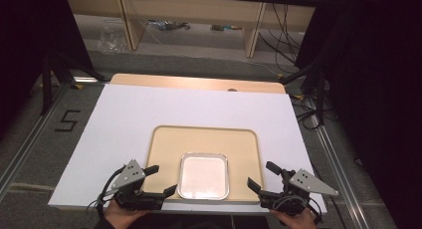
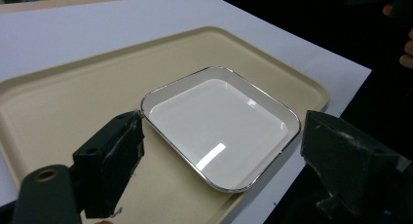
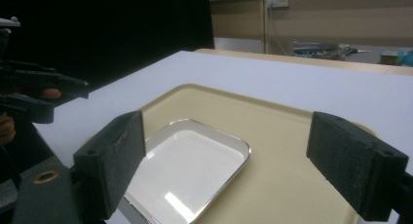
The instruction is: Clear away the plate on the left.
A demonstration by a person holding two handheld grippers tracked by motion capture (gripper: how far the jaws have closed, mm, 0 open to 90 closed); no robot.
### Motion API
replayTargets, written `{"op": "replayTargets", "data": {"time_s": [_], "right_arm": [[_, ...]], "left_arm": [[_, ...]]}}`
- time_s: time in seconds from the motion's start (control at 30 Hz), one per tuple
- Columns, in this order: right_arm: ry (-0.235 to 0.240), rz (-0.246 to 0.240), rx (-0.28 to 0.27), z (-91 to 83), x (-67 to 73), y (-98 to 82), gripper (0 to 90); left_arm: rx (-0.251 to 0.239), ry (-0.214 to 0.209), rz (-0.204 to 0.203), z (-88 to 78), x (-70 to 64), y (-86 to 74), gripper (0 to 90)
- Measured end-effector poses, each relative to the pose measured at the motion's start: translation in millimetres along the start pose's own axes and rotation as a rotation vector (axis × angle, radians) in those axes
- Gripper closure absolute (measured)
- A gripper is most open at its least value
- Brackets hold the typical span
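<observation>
High view: square dish (image 1: 203,175) flat, edges square to tray (image 1: 164,139); both tongs released.

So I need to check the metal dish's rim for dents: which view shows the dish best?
The left gripper view: the metal dish sits close, its whole rim visible. The high view shows all of it, but small. The right gripper view has it partly hidden behind a jaw.

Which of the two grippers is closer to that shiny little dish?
Left. The left gripper sits open just off the dish's left edge, one jaw nearly at its near corner. The right gripper is open too, a wider gap off to the right.
</observation>
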State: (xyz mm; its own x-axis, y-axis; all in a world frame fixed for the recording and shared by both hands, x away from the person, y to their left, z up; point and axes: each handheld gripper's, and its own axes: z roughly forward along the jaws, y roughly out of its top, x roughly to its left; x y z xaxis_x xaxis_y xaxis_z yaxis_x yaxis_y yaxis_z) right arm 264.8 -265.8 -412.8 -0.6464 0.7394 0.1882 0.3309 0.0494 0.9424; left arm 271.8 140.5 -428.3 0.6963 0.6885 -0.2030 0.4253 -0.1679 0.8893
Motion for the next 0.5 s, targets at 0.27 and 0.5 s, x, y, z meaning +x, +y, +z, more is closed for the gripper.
{"op": "replayTargets", "data": {"time_s": [0.27, 0.5], "right_arm": [[-0.012, -0.029, -0.008, -0.3, -1.1, 0.1, 15.2], [-0.008, -0.030, -0.010, -0.3, -1.4, 0.3, 15.2]], "left_arm": [[0.002, -0.002, 0.006, -7.5, -2.2, -3.2, 15.7], [-0.010, -0.022, 0.040, -14.4, -3.2, -5.9, 15.8]]}}
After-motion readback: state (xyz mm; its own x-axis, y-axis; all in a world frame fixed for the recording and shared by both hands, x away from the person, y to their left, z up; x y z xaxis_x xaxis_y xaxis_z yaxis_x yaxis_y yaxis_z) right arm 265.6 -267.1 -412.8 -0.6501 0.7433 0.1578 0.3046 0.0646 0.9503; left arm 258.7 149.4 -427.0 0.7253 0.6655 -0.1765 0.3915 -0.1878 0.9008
